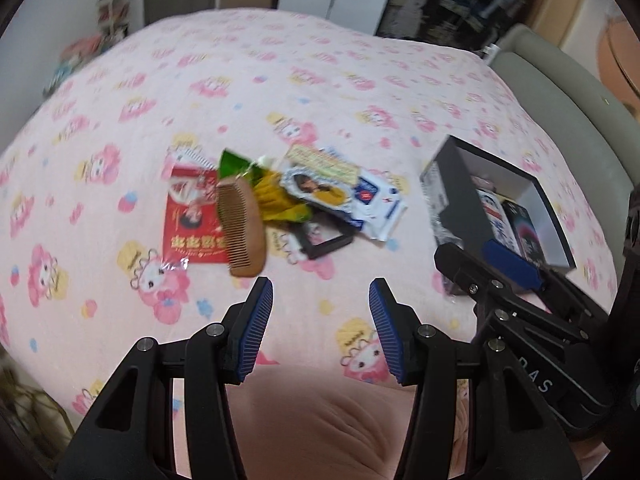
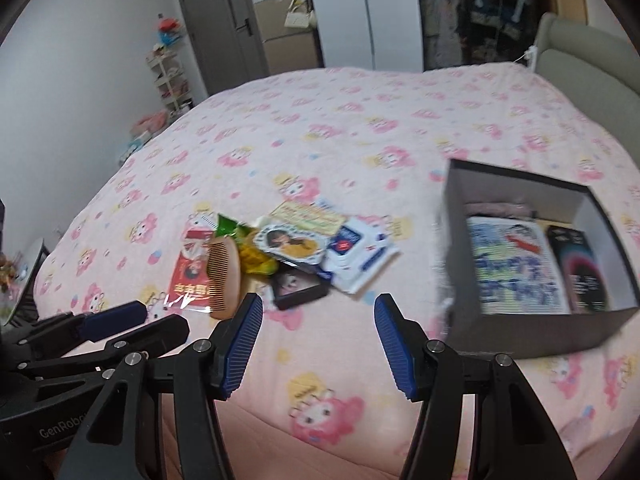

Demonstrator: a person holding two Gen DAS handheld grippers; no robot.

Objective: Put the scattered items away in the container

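Right now both grippers, left (image 1: 321, 292) and right (image 2: 318, 308), are hovering over the bed (image 1: 280, 80) with fingers apart and empty. Scattered items are lying heaped beside the comb (image 1: 242, 232), well apart from the box (image 2: 532, 332). Grabbing into that overlapping heap is risking dragging neighbours along or slipping off flat packets.

The left claw (image 1: 321, 330) and the right claw (image 2: 318, 346) look alike: black angular plastic fingers with cut-out slots, silver screws at the pivots behind the tips, and ribbed blue pads (image 1: 252, 332) on the inner faces. White lettering marks each body.
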